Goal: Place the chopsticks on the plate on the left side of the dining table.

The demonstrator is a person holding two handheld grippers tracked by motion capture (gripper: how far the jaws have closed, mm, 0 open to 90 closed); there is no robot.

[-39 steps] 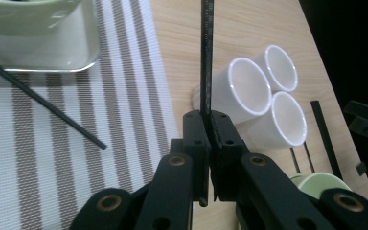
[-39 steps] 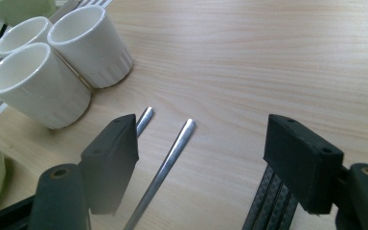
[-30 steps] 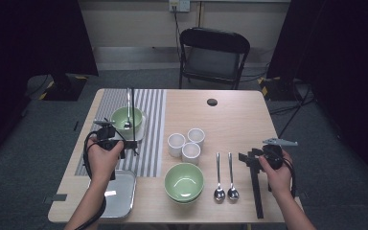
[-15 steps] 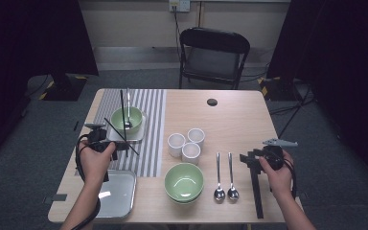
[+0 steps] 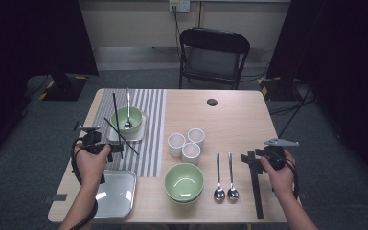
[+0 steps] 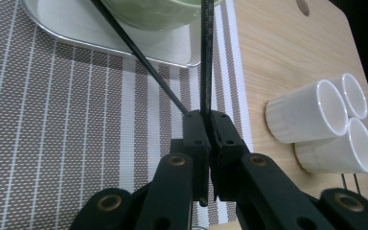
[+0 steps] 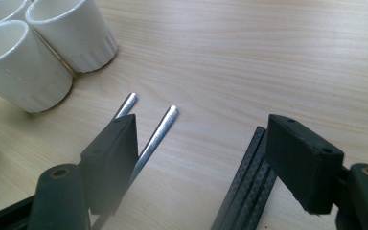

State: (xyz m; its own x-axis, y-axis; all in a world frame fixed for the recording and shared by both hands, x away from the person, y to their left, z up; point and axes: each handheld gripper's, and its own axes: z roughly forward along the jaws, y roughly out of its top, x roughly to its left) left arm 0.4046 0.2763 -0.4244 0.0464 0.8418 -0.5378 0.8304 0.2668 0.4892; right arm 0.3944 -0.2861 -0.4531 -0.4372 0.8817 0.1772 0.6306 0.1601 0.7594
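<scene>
Three white cups [image 5: 187,143] cluster mid-table — two spoons [image 5: 224,176] lie beside a green bowl [image 5: 184,182].

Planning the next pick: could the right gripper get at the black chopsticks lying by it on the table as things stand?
Probably yes. The right gripper is open, and the chopsticks lie flat on bare table right beside it; the two spoons lie apart on the other side.

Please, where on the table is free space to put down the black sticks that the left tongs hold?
The bare wood between the black disc and the white cups is the widest free patch. The striped mat beside the small tray is also bare. Around the spoons and front green bowl it is crowded.
</scene>
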